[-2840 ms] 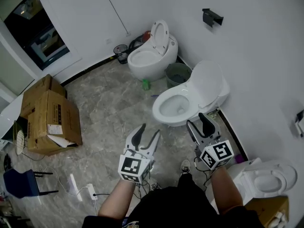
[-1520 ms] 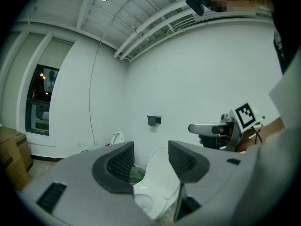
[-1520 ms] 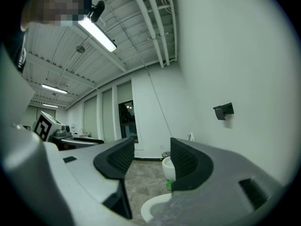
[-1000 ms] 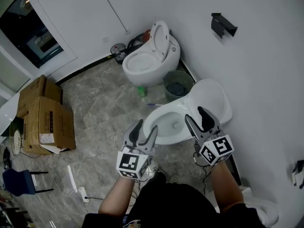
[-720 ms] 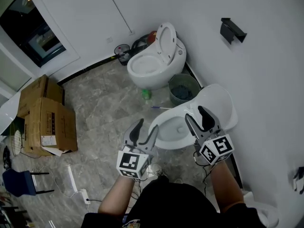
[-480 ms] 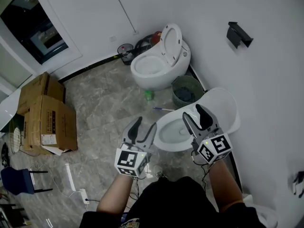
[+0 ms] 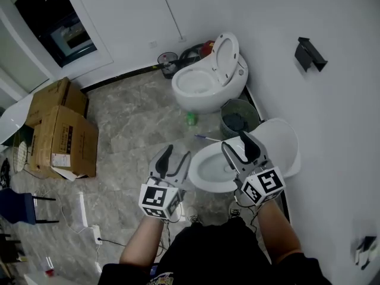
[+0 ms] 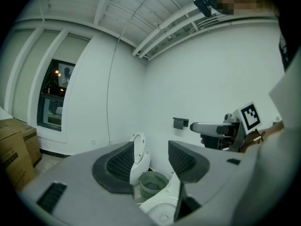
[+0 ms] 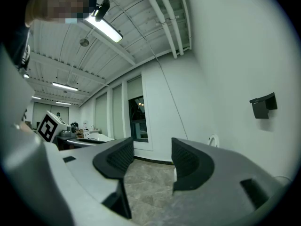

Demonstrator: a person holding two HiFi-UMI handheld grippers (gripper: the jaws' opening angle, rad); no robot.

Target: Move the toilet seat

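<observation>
Hovering empty, fingers spread, the left gripper (image 7: 177, 153) flanks the bowl rim (image 7: 205, 187) over open floor (image 7: 130, 117), while the right gripper (image 7: 236, 140), fingers just widened on nothing, sits beside the edge of the raised toilet seat (image 7: 282, 142).

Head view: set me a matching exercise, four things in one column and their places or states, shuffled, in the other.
Things:
1. waste basket
2. cardboard boxes
3. black holder
4. right gripper

Places or states:
A. mounted on the wall
B. on the floor, between the near toilet and the far toilet
C. on the floor at the left
D. jaws apart, nothing between them

Pairs: 1-B, 2-C, 3-A, 4-D
</observation>
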